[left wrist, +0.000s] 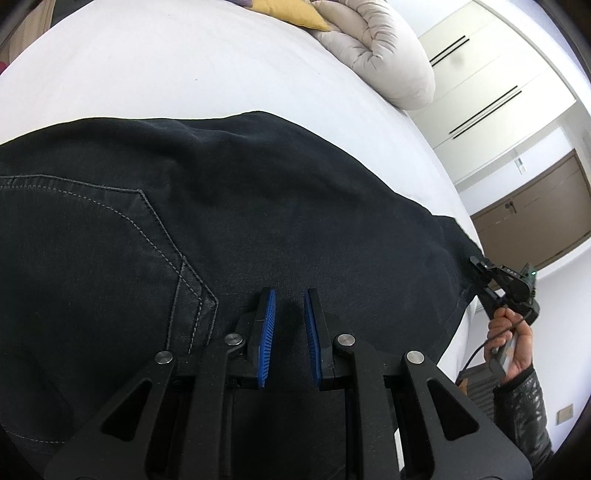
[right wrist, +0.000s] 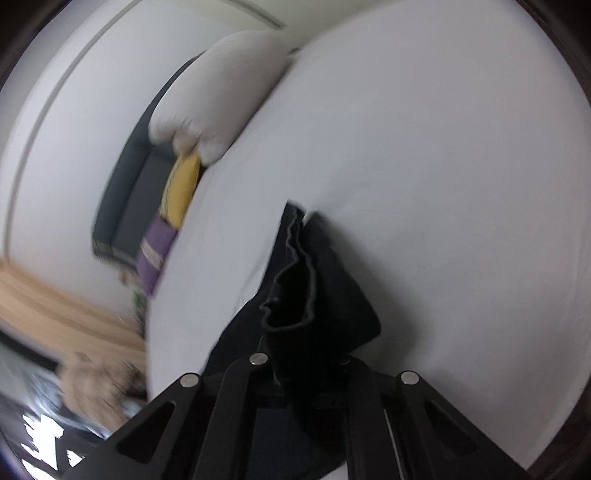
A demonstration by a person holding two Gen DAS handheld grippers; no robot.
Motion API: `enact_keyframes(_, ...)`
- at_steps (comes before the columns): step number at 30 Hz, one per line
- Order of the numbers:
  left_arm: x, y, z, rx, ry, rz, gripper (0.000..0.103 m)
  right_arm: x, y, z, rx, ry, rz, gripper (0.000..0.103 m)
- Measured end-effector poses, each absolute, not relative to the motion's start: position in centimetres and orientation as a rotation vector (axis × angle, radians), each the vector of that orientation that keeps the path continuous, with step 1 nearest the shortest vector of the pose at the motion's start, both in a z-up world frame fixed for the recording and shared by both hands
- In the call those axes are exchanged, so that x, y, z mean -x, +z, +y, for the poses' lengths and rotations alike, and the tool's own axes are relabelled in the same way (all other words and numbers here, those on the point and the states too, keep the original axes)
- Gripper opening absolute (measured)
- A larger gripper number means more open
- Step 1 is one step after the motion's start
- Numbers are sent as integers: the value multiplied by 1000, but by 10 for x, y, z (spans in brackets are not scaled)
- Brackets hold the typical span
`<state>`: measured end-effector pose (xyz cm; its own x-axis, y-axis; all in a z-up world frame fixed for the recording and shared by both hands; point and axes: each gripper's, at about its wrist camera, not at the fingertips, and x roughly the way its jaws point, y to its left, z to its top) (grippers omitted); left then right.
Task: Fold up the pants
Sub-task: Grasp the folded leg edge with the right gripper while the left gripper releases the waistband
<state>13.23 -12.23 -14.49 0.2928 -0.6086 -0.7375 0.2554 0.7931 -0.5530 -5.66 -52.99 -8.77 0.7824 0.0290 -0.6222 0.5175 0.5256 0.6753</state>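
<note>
Dark denim pants (left wrist: 229,206) lie spread on a white bed (left wrist: 177,74), back pocket stitching at the left. My left gripper (left wrist: 289,295) hovers just over the fabric near the seat, its blue pads (left wrist: 266,332) apart and empty. My right gripper (left wrist: 480,271) shows at the right edge of the left wrist view, closed on the hem of a pant leg. In the right wrist view the bunched dark leg end (right wrist: 306,295) fills the space between the fingers, which the cloth hides.
A folded beige duvet (left wrist: 380,48) and a yellow cushion (left wrist: 288,11) lie at the head of the bed. A purple cushion (right wrist: 155,254) sits beside the yellow one. Wardrobe doors (left wrist: 491,81) and a brown door (left wrist: 535,210) stand beyond the bed's right edge.
</note>
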Motion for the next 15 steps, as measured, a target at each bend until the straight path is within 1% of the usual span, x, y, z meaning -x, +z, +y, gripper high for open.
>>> enact_keyframes(3,-132,-146,-118,383,-591,1136,16,33,-63,-479,-757,-290,701,7)
enact_keyframes(7,-132,-146,-110,427,-590,1144,16,9,-41,-381,-394,-205,772,7)
enact_keyframes(9,-131,-144,-104,472,-595,1143,16,5,-41,-331,-239,-151,794,7)
enact_keyframes(11,-131,-139,-104,507,-620,1135,16,2,-52,-285,-111,-99,829,7)
enact_keyframes(13,-132,-136,-110,544,-653,1143,39,-2,-77,-247,22,-80,882,7)
enact_keyframes(14,-132,-135,-112,567,-669,1147,70,-2,-86,-235,71,-86,896,7)
enact_keyframes(15,-131,-134,-114,602,-682,1142,85,0,-94,-226,104,-88,898,8)
